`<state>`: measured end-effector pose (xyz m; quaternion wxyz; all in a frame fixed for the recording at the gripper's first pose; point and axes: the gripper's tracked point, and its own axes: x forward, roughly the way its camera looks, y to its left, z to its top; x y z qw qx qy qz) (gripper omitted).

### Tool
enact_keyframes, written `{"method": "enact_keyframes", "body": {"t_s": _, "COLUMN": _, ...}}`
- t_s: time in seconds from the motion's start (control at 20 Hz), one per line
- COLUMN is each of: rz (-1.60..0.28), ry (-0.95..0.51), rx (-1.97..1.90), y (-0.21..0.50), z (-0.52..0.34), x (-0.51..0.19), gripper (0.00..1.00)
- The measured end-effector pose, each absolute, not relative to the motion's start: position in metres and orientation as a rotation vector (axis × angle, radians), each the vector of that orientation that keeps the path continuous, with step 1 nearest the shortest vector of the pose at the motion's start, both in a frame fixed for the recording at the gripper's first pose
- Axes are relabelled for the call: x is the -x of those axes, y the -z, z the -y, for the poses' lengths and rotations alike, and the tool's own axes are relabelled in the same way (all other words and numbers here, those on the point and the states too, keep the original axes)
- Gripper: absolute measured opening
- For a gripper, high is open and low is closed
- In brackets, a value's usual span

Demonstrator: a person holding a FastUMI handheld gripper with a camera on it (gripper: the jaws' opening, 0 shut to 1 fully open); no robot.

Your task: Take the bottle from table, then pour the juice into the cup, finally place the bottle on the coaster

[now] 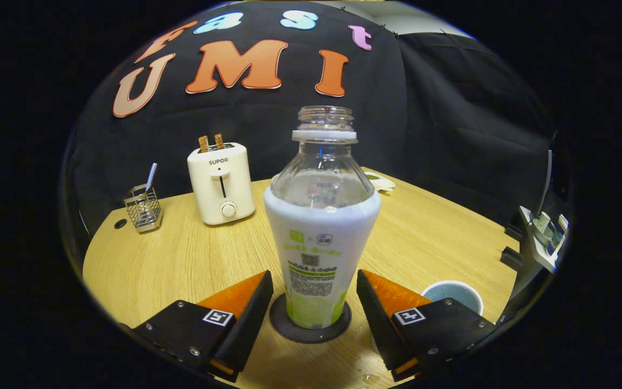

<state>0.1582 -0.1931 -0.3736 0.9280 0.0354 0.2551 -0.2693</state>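
Uncapped bottle stands on the coaster between the wide-spread hand-held gripper (cup beside).

Lay on wooden table: coaster near, cup right, toaster and wire caddy far left.

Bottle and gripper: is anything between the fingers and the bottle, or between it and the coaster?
Nothing visible. The bottle stands upright on the coaster, between the fingers of the open gripper, a gap on each side.
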Motion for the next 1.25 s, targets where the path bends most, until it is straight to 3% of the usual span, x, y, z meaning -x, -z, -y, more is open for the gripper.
{"method": "enact_keyframes", "body": {"t_s": 0.1, "rz": -0.497, "ry": 0.530, "rx": -0.085, "y": 0.362, "z": 0.186, "x": -0.157, "gripper": 0.97}}
{"method": "enact_keyframes", "body": {"t_s": 0.6, "rz": -0.322, "ry": 0.415, "rx": -0.071, "y": 0.238, "z": 0.150, "x": -0.120, "gripper": 0.97}}
{"method": "enact_keyframes", "body": {"t_s": 1.05, "rz": -0.163, "ry": 0.126, "rx": -0.150, "y": 0.135, "z": 0.063, "x": -0.047, "gripper": 0.97}}
{"method": "enact_keyframes", "body": {"t_s": 1.25, "rz": -0.129, "ry": 0.085, "rx": -0.071, "y": 0.121, "z": 0.049, "x": 0.001, "gripper": 0.97}}
